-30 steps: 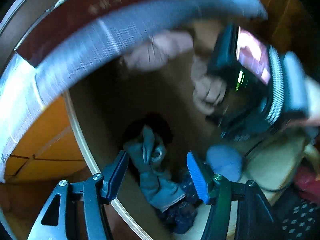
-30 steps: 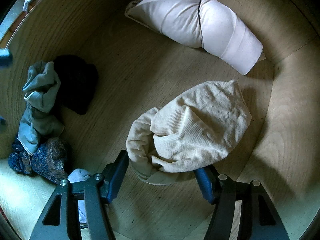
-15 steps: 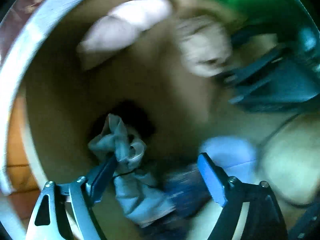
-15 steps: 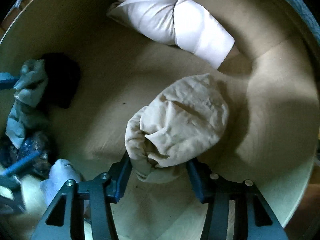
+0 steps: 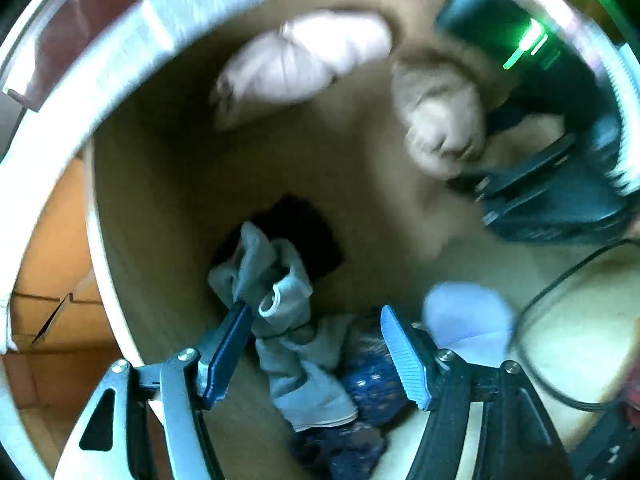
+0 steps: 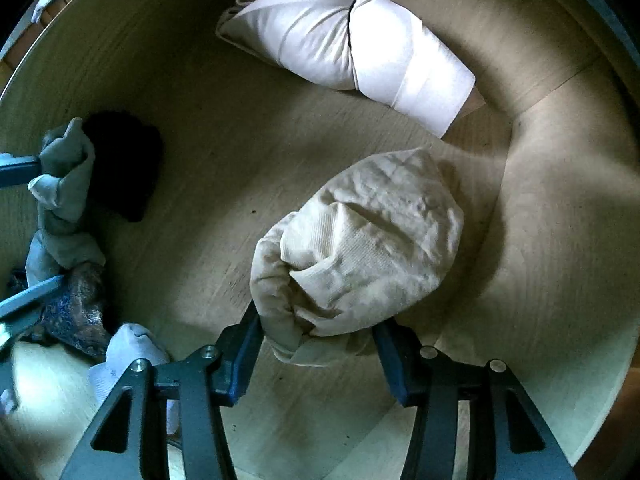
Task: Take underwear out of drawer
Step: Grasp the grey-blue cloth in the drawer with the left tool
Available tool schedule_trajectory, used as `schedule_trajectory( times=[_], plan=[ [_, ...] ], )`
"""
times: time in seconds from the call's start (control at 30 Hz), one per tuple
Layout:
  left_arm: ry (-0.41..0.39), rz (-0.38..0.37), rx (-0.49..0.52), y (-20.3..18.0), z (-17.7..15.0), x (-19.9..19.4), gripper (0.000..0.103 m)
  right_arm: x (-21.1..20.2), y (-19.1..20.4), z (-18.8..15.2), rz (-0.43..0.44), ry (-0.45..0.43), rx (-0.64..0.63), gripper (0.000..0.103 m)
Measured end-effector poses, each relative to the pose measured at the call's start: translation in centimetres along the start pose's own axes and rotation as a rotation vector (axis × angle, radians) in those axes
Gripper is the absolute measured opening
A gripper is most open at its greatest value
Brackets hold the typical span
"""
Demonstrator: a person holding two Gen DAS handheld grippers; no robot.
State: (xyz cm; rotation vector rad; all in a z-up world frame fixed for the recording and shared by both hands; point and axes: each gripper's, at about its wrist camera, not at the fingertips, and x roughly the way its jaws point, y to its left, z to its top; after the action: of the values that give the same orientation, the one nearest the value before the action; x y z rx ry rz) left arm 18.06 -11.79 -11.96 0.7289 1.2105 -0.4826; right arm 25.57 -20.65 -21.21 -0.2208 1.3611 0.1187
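- Step in hand: the grasp, inside the drawer point(image 6: 224, 160). My right gripper point(image 6: 316, 340) is clenched on the cream bundle point(image 6: 360, 240), which looks still to rest on the floor.
- My left gripper point(image 5: 316, 320) is closing around the grey garment point(image 5: 280, 300); one pad touches it, the other stands clear.
- Next, I judge: finish the left pinch, then lift both straight up over the wall.
- Left view is blurred; the black item point(image 6: 124, 164) and blue patterned piece point(image 5: 372, 384) are hard to identify.

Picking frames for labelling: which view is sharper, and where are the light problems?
Right wrist view: sharp, cream underwear crisp, though dark vignette swallows the black garment. Left wrist view: motion-blurred, especially the pale folded bundle, with green glare top right.
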Motion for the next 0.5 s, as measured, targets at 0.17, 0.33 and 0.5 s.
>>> schedule_trajectory(
  times=[0.17,0.33,0.5],
  plan=[
    [0.032,0.054,0.038,-1.3,0.4,1.5,0.081,0.1,-0.6,0.3,0.014,-0.003,0.001,0.053],
    [-0.003,-0.364,-0.048,-1.2,0.4,0.5,0.062,0.2,-1.2,0.0,0.036,-0.019,0.008,0.053],
    [-0.089,-0.257,-0.042,-1.0,-0.2,-1.7,0.055,0.2,-1.6,0.0,0.039,-0.022,0.008,0.054]
  ],
)
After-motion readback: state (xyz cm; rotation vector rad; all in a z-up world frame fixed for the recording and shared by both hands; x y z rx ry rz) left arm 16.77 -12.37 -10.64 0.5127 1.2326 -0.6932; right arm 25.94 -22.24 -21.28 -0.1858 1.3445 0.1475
